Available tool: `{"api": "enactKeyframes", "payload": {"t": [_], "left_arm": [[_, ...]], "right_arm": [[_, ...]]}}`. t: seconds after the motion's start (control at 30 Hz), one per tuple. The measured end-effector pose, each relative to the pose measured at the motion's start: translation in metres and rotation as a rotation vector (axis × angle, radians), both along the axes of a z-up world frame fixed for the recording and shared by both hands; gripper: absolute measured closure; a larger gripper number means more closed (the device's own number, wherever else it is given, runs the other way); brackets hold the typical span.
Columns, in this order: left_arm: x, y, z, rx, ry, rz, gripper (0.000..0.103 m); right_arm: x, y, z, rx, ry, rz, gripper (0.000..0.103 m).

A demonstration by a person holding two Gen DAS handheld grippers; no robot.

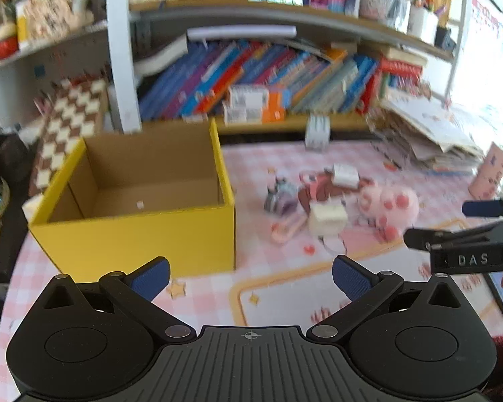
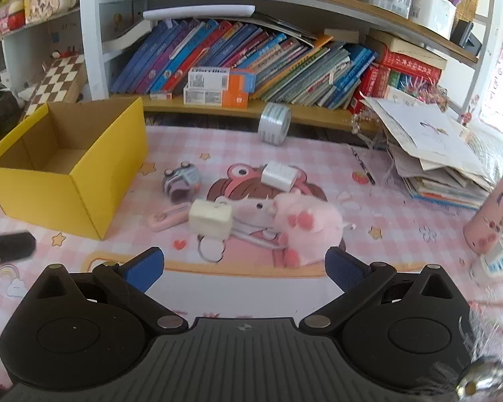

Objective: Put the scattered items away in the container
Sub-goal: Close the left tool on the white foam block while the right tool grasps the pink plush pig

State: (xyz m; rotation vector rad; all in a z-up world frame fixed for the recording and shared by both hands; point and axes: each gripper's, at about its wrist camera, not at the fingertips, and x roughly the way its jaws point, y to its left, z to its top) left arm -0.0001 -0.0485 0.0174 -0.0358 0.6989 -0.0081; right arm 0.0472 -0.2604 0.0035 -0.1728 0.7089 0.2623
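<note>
Fingers on your left gripper [image 1: 250, 277] and right gripper [image 2: 244, 266] are spreading wide, gripping nothing. The fluffy pink plush toy [image 2: 306, 226] and cream block-shaped keychain [image 2: 211, 219] are lying on the pink checked mat [image 2: 402, 234], right of the open yellow cardboard box [image 2: 67, 181].

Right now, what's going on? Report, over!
Left gripper and right gripper open, empty. Yellow box empty. Pink plush and small toys on mat. Nothing blocking.

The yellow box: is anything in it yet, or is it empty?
Nearly empty. The yellow box stands open-topped, and the left wrist view shows bare cardboard floor except one tiny white speck; what that is, cannot tell.
</note>
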Motion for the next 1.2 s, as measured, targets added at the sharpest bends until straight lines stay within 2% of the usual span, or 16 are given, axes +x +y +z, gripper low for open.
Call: {"api": "enactKeyframes", "payload": {"t": [0.2, 0.4, 0.53, 0.67, 0.97, 1.2], "left_arm": [[0.017, -0.017, 0.001, -0.03, -0.024, -0.006, 0.0], [0.032, -0.053, -0.006, 0.056, 0.036, -0.036, 0.0], [0.041, -0.069, -0.009, 0.14, 0.031, -0.023, 0.0], [0.054, -0.076, -0.011, 0.18, 0.041, -0.034, 0.0], [0.084, -0.079, -0.025, 0.157, 0.095, -0.075, 0.0], [0.105, -0.084, -0.044, 0.136, 0.141, -0.103, 0.0]], "right_arm": [[0.015, -0.029, -0.004, 0.052, -0.069, 0.077, 0.0], [0.028, -0.048, -0.014, 0.116, -0.014, 0.113, 0.0], [0.04, -0.058, -0.019, 0.13, 0.015, 0.093, 0.0], [0.055, -0.065, -0.028, 0.128, 0.053, 0.061, 0.0], [0.086, -0.067, -0.05, 0.082, 0.121, 0.009, 0.0], [0.1, -0.063, -0.06, 0.014, 0.107, 0.006, 0.002]]}}
